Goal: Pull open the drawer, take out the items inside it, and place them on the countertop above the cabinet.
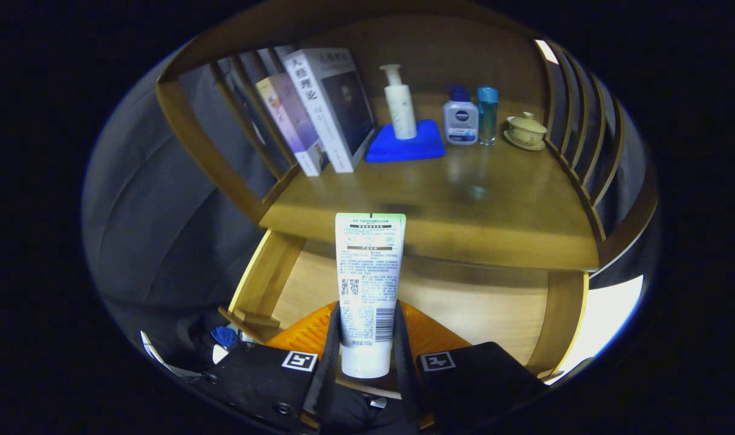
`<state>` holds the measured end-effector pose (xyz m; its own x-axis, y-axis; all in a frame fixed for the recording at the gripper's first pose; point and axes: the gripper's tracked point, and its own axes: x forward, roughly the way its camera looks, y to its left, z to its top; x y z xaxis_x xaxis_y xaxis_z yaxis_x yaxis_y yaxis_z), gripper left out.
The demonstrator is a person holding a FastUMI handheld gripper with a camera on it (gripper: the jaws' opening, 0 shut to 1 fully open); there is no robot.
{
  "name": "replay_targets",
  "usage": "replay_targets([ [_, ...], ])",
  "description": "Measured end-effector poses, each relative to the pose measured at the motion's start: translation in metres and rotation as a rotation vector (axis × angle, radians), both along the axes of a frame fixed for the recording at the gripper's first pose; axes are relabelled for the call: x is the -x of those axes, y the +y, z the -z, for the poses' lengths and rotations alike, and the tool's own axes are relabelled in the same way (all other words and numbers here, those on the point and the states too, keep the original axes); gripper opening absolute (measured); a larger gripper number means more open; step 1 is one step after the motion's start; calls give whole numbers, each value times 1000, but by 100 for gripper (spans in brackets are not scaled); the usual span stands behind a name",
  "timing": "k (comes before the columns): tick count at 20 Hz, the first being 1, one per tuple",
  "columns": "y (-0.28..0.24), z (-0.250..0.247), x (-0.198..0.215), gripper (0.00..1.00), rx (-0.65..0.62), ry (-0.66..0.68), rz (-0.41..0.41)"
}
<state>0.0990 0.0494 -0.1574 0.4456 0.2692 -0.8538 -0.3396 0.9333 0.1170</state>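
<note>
The hand-held gripper (367,347) clamps a white plastic tube with a green top band and printed back label (369,284), both black fingers (330,344) pressing on its lower part just above the white cap. The tube stands upright between the fingers, cap end down, raised above the open wooden drawer (464,302). An orange ribbed item (425,329) lies in the drawer directly behind the fingers. Beyond the tube's top edge lies the wooden table (464,199), the countertop above the cabinet, with slatted wooden side rails on either flank. At its back, from one side to the other: two leaning books (319,115) resting against the slats; a white pump bottle (400,103) standing on a folded blue cloth (405,144); a white bottle with a blue cap (460,119); a slim clear blue bottle (487,113) just beside it; and a pale lidded cup on a saucer (526,130).
</note>
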Motion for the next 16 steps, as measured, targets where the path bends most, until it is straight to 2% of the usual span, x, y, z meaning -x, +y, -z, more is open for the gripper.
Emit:
replay_targets([
  [7,-17,-10,-73,47,-35,-29,165],
  [11,-25,2,-109,47,23,-51,220],
  [16,-17,18,-143,47,52,-40,230],
])
